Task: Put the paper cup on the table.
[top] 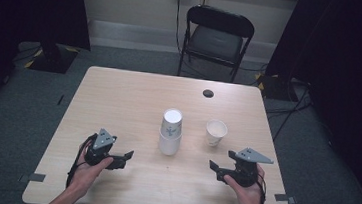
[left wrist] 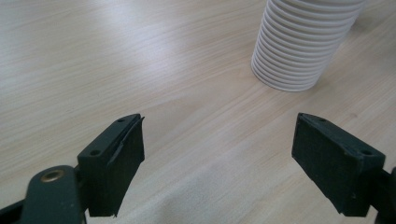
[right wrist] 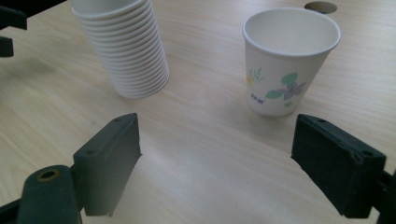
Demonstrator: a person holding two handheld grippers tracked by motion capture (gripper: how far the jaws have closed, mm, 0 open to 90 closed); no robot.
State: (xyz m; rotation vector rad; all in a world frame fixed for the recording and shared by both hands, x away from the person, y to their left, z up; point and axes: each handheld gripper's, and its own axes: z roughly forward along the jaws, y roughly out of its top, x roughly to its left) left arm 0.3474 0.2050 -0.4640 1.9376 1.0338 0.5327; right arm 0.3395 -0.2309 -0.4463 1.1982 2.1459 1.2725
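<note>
Both tools sit wide open over the bench [top: 134,92], left tool [top: 122,158] and right tool [top: 216,170] holding nothing. Between them stands the cup stack [top: 170,131], a single paper cup [top: 216,132] near its right.

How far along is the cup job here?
Possibly done: one white paper cup with a flower print stands upright and alone on the light wooden table, apart from the stack of nested white paper cups. In hand: nothing; the left gripper and right gripper both hover open. Left: the stack is untouched.
</note>
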